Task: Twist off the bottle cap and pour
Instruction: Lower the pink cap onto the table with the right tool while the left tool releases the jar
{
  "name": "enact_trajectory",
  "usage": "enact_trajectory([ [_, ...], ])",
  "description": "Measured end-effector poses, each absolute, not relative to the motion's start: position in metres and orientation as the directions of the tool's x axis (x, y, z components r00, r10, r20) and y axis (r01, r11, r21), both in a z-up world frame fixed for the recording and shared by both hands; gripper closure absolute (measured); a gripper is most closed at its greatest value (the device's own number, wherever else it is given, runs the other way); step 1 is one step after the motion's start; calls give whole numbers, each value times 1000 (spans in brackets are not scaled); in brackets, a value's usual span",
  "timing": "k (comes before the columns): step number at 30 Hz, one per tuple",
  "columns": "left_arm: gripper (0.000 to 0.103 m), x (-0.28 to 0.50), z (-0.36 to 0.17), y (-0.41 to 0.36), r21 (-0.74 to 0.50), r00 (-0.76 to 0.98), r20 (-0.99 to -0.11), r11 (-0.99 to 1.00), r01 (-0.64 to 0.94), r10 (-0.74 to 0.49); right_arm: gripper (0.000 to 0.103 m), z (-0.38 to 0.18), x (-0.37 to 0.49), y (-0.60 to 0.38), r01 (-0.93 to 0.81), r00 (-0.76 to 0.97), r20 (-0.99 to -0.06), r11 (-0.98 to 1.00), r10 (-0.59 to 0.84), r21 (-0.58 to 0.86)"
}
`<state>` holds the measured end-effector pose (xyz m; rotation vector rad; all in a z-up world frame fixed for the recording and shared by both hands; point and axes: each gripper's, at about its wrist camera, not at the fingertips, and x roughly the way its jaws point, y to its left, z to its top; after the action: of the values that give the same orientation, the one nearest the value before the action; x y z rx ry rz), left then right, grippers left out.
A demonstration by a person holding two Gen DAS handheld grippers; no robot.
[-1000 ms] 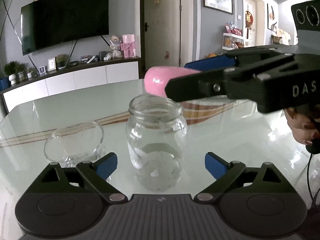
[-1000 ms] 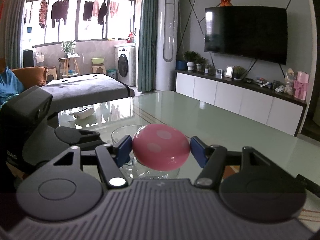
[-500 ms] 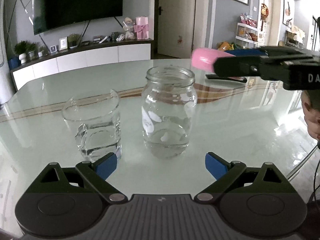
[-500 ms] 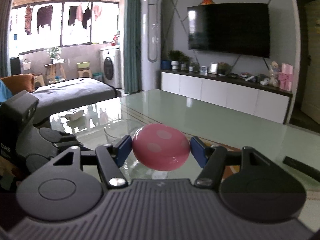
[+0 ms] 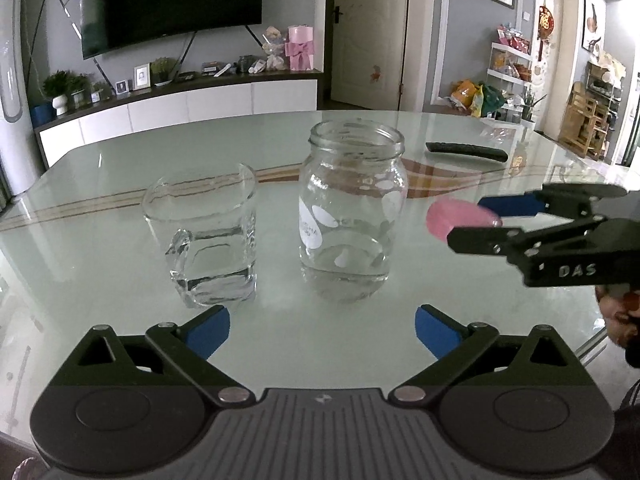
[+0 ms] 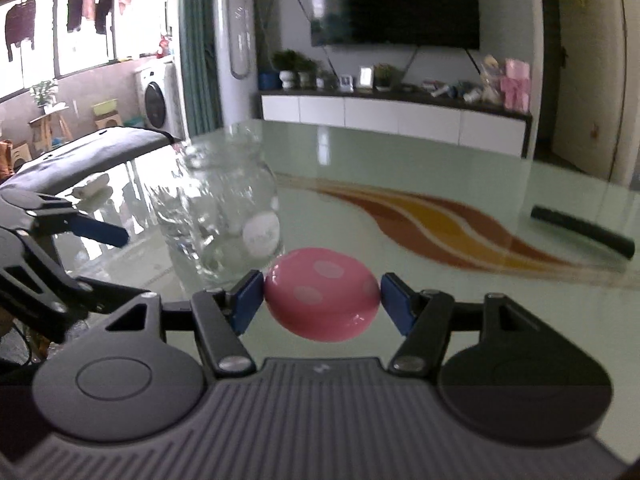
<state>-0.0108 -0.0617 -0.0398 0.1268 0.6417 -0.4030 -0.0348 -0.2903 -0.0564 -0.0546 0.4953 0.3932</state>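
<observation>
A clear glass jar [image 5: 353, 216] stands uncapped on the glass table with a little water at its bottom; it also shows in the right wrist view [image 6: 224, 208]. A clear drinking glass [image 5: 204, 236] holding water stands to its left. My left gripper [image 5: 322, 330] is open and empty, a little in front of the jar. My right gripper [image 6: 322, 294] is shut on the pink spotted cap [image 6: 322, 294] and holds it low, right of the jar. In the left wrist view the right gripper [image 5: 476, 220] and the cap [image 5: 456, 218] show at the right.
A black remote control [image 5: 466, 152] lies on the table [image 5: 120, 280] behind the jar to the right, and shows in the right wrist view [image 6: 582, 232]. The table's right edge [image 5: 596, 344] runs near my right hand. A TV cabinet stands beyond the table.
My right gripper has carried the pink cap from above the jar mouth down and to the right. My left gripper has drawn back from the jar and stays open.
</observation>
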Motion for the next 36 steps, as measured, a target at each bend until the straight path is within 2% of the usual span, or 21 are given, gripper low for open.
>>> enact_trajectory([
  [6, 1, -13, -43, -60, -5, 728, -608, 919, 394, -316, 38, -68, -36, -281, -364, 798, -507, 931, 326, 25],
  [25, 1, -8, -43, -54, -14, 734, -613, 933, 360, -292, 35, -78, -66, -270, -343, 795, -538, 939, 279, -20],
  [29, 0, -8, -41, -53, -19, 735, -614, 936, 351, -288, 33, -85, -43, -274, -331, 803, -527, 943, 279, -6],
  [36, 0, -8, -40, -51, -21, 740, -611, 941, 338, -279, 28, -71, -63, -272, -314, 820, -501, 949, 277, 9],
])
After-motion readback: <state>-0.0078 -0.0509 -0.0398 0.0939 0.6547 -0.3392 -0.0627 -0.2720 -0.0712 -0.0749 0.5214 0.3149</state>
